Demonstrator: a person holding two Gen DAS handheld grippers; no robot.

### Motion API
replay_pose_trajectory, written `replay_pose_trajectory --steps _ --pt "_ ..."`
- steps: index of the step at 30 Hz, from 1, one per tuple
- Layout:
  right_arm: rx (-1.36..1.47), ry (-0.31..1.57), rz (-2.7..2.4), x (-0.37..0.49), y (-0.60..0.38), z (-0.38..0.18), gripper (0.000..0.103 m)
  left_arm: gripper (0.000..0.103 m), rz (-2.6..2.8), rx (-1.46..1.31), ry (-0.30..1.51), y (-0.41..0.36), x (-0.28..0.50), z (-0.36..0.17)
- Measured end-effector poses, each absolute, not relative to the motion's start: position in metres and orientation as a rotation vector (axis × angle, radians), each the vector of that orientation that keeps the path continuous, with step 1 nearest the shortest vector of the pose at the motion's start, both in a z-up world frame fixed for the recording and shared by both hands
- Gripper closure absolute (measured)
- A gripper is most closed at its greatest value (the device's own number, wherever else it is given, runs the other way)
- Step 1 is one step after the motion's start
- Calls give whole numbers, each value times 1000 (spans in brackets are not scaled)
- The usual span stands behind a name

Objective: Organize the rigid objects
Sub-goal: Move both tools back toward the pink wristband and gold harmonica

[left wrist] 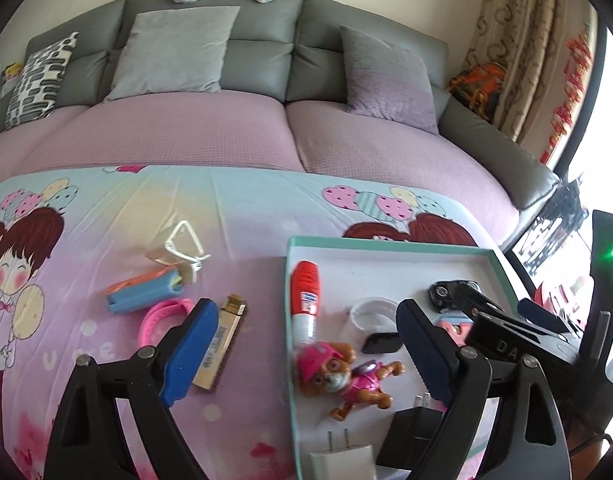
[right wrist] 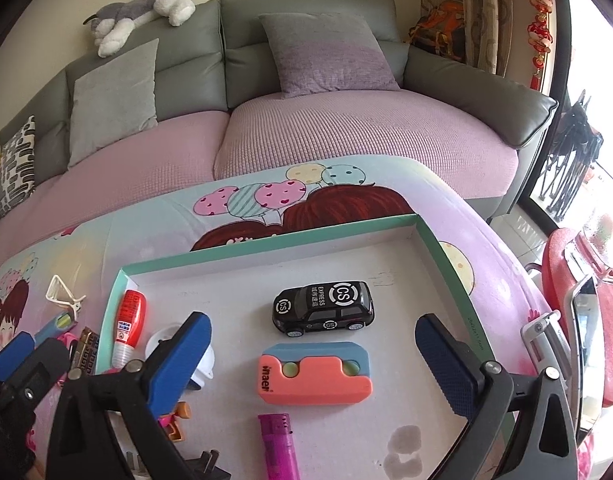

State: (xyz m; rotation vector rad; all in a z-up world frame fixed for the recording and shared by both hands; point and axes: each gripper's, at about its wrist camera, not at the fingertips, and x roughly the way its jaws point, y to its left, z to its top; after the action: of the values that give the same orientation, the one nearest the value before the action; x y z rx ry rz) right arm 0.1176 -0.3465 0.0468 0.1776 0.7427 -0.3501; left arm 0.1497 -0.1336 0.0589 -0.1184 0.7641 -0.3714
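- Left gripper point(left wrist: 306, 344) and right gripper point(right wrist: 312, 354) both gape, empty, over the teal-rimmed cardboard tray point(right wrist: 266, 242);
- gold rectangular harmonica point(left wrist: 220, 346) lies outside on the cartoon-print cloth point(left wrist: 86, 208); likely stiff, slick; pinch its long sides.

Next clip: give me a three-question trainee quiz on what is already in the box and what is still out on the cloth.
1. True or false: the black toy car lies inside the teal-rimmed white cardboard box.
2. Which of these lies outside the box, on the cartoon-print cloth?
A. the red-capped glue bottle
B. the pink plastic ring
C. the pink-and-brown toy puppy
3. Fill in: the right tool hangs over the coral-and-blue foam block with its jaws ____.

Key
1. True.
2. B; it lies beside the gold-and-brown harmonica.
3. Open; neither pad touches the block.
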Motion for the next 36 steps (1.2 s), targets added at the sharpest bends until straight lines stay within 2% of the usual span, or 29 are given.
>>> replay_pose_trajectory --steps 15,18,36 --pt "143 736 -182 132 -291 49 0 10 -125 -281 764 -47 168 49" --pt "125 735 -140 135 -274 48 0 1 -77 -322 749 -27 168 47" --pt "101 709 81 144 -197 36 0 0 35 -348 713 10 175 38"
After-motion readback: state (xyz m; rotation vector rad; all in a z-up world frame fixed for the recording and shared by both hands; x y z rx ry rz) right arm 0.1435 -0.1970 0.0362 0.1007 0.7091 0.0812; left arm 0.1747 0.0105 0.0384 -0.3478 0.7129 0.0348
